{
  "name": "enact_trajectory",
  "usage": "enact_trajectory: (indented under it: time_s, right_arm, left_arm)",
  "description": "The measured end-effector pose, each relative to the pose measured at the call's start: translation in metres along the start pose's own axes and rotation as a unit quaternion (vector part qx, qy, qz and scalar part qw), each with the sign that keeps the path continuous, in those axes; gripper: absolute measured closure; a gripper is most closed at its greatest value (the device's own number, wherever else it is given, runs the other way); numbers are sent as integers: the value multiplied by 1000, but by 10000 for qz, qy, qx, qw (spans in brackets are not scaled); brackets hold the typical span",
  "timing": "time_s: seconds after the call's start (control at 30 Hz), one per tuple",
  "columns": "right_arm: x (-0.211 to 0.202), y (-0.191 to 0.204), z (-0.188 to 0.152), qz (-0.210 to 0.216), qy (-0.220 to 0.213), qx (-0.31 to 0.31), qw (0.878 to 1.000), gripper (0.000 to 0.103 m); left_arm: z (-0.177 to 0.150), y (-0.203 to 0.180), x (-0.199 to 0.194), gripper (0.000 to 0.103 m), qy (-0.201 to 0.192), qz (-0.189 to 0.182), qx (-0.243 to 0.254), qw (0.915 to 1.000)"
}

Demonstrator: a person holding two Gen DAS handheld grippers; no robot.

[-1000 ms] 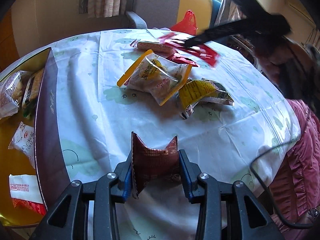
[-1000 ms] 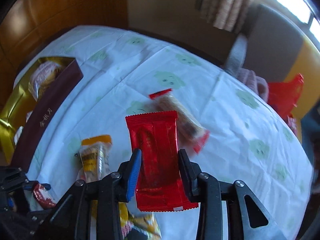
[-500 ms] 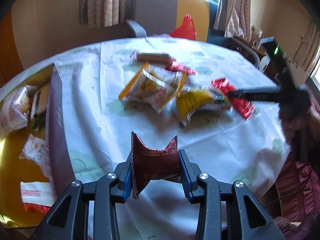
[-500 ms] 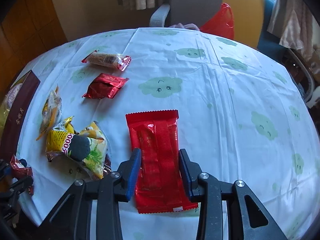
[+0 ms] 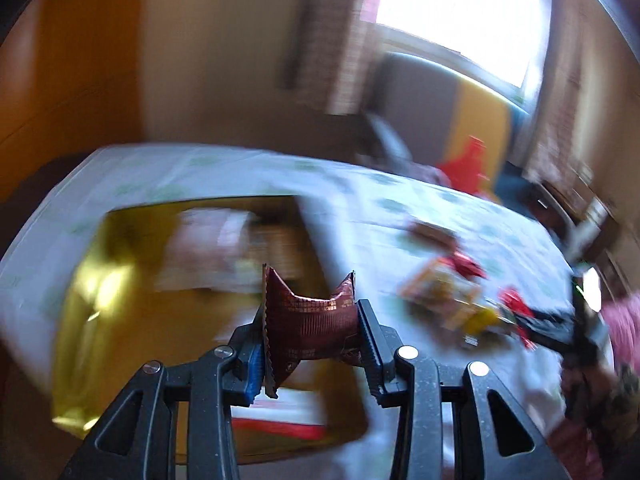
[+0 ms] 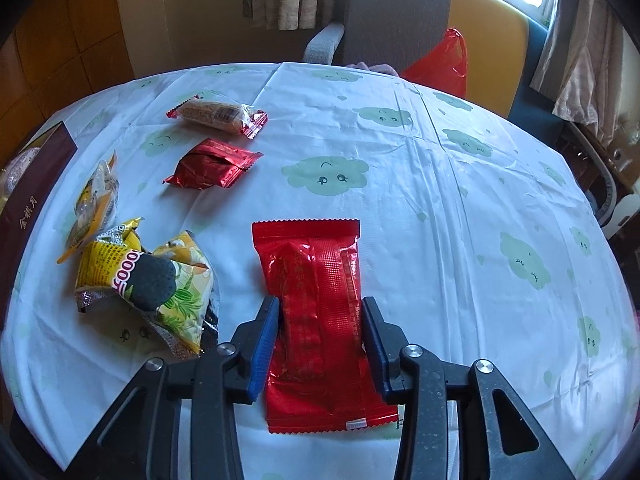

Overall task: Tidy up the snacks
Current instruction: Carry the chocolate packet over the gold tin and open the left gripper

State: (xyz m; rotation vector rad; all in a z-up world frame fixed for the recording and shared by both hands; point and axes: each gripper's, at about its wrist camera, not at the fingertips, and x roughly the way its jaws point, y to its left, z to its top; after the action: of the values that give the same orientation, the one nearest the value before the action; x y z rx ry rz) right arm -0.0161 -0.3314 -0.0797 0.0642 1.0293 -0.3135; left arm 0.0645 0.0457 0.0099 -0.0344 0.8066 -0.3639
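Note:
My left gripper [image 5: 310, 320] is shut on a small dark red snack packet [image 5: 308, 324] and holds it above the open gold-lined box [image 5: 84, 320]; this view is blurred by motion. My right gripper [image 6: 320, 320] is shut on a long bright red snack packet [image 6: 316, 312] just above the tablecloth near the table's front edge. Loose on the cloth to the left lie a yellow chip bag [image 6: 148, 280], a clear yellow-edged packet [image 6: 94, 200], a small red foil packet [image 6: 212, 164] and a biscuit bar [image 6: 218, 114].
The box's dark brown wall [image 6: 28, 208] stands at the left edge of the round table [image 6: 480, 200]. A grey and yellow chair [image 6: 400, 20] with a red plastic bag [image 6: 440, 64] stands behind the table. Several wrapped snacks [image 5: 212, 248] lie blurred in the box.
My left gripper has swung left with the dark red packet, from over the tablecloth to over the box. My right gripper has moved slightly nearer the table with the red packet.

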Motion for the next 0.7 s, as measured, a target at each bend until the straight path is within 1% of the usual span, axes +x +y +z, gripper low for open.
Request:
enact_trajectory:
  time_s: [0.1, 0.2, 0.27, 0.4, 0.47, 0.5, 0.6, 0.63, 0.67, 0.7]
  right_arm:
    - [0, 0, -1, -19, -36, -9, 10000, 61]
    - [0, 0, -1, -17, -45, 1, 10000, 61]
    - [0, 1, -1, -31, -46, -2, 10000, 61]
    - [0, 1, -1, -56, -35, 4, 10000, 61]
    - [0, 1, -1, -63, -30, 17, 10000, 61]
    - [0, 1, 0, -68, -27, 27, 10000, 61]
    - [0, 2, 0, -82, -30, 51, 9999, 61]
    - [0, 2, -1, -85, -34, 59, 9999, 61]
    - [0, 2, -1, -93, -40, 56, 9999, 61]
    - [0, 2, -1, -102, -44, 55, 9999, 61]
  left_arm:
    - [-2, 45, 7, 63, 157, 341, -522, 9979]
    - [-9, 71, 17, 63, 319, 545, -771, 9950]
    - [-10, 79, 28, 63, 413, 585, -876, 9936]
    - [-7, 76, 51, 62, 537, 664, -827, 9929]
    - [-5, 74, 64, 59, 642, 617, -737, 9933]
    - [-4, 75, 67, 58, 708, 656, -741, 9926]
    - [-4, 76, 82, 53, 840, 634, -791, 9913]
    - [-5, 77, 85, 50, 862, 699, -830, 9904]
    - [-6, 78, 86, 50, 859, 767, -898, 9893]
    - [-8, 80, 86, 49, 849, 732, -962, 9890]
